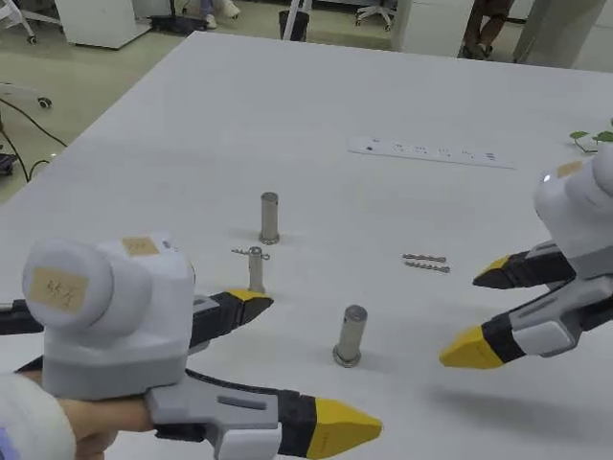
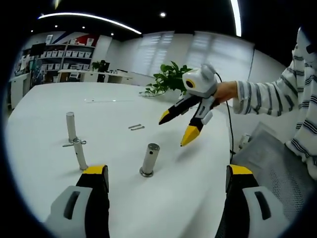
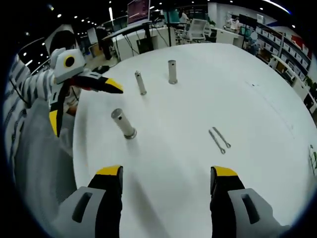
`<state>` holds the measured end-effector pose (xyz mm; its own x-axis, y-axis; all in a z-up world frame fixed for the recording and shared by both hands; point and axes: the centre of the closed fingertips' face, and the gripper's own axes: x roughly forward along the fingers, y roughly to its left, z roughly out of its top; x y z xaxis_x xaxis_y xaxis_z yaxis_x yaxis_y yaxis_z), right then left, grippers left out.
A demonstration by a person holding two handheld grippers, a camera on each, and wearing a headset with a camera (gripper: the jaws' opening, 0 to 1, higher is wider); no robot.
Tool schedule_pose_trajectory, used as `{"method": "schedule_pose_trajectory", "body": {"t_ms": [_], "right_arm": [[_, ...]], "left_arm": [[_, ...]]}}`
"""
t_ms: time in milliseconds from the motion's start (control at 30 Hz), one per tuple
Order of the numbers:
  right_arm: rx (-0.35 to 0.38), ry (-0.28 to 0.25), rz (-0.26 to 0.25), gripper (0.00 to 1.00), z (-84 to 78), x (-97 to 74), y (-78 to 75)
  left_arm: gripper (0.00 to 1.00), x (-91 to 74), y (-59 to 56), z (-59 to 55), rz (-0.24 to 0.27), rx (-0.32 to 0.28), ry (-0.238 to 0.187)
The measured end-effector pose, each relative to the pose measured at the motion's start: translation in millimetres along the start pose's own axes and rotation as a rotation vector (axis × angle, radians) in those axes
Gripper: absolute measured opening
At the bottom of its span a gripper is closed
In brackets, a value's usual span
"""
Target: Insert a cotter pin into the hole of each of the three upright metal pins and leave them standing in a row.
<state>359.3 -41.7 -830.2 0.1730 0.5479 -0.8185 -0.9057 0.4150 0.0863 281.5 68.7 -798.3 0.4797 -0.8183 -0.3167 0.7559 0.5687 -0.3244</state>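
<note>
Hovering, both wide open & empty. Left gripper (image 2: 168,171): nearest pin (image 2: 150,159) just ahead of jaws, mid pin (image 2: 78,151) w/ cotter (image 2: 74,144) fitted, ahead-left. Right gripper (image 3: 169,171): loose cotter pins (image 3: 219,140) ahead of right jaw.

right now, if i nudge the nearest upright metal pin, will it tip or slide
Probably tips: the nearest metal pin stands tall on a narrow flared base. Once down it would likely roll, being round. It looks solid metal, so probably heavy for its size.
</note>
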Motion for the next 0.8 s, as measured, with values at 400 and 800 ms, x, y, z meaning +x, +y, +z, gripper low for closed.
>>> {"method": "schedule_pose_trajectory", "body": {"t_ms": [400,800], "right_arm": [[-0.179,0.083,-0.035,0.54,7.6,5.3,-43.6],[-0.246,0.132,0.018,0.45,15.2,25.0,-55.5]], "left_arm": [[0.98,1.4,-6.7,-4.5,-0.012,-0.036,0.009],[0.98,-1.6,-6.8,-1.6,-0.002,-0.046,-0.004]]}}
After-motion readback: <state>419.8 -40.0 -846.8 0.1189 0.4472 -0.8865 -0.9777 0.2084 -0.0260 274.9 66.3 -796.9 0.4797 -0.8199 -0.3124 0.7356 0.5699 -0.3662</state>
